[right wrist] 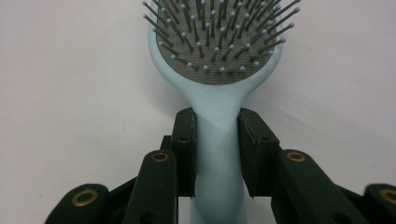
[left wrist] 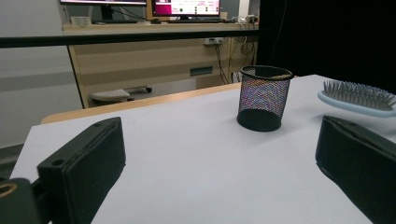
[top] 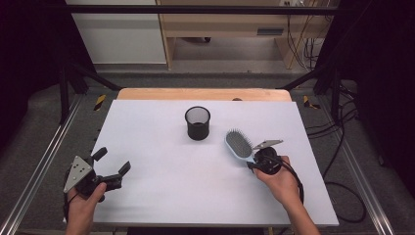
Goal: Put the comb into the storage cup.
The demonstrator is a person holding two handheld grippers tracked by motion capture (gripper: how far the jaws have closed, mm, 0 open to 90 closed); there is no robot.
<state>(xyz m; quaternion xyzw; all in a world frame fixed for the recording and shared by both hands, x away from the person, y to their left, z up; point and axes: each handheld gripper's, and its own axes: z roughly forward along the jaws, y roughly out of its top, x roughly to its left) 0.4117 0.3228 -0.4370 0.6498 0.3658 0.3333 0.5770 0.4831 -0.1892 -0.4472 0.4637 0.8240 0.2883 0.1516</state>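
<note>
Both hands come in at the near edge of the worktop (top: pixel 161 196). On the right, the right hand-held gripper (right wrist: pixel 215 154) has its two pads pressed flat against either side of the hairbrush (right wrist: pixel 217 121) handle, jaws drawn in narrow around it. From above, that gripper (top: pixel 259 161) sits at the near right of the worktop, and the brush (top: pixel 239 143) runs away from it toward the far left, bristles up, head pointing roughly at the mesh cup (top: pixel 197 123). Whether the head rests on the surface or is lifted just clear of it is hard to judge; the left gripper view, where the brush (left wrist: pixel 357 98) appears at the right edge, suggests it hangs slightly above.

The cup (left wrist: pixel 263 98) stands upright and empty near the middle of the far half, just beyond the brush head. So the brush's long axis is already lined up loosely with the cup, and the right hand is much the nearer; dropping the brush in would likely call for tipping the handle upright first.

The left hand-held gripper (top: pixel 111 165) waits at the near left, jaws spread wide with nothing between them, well apart from cup and brush.
</note>
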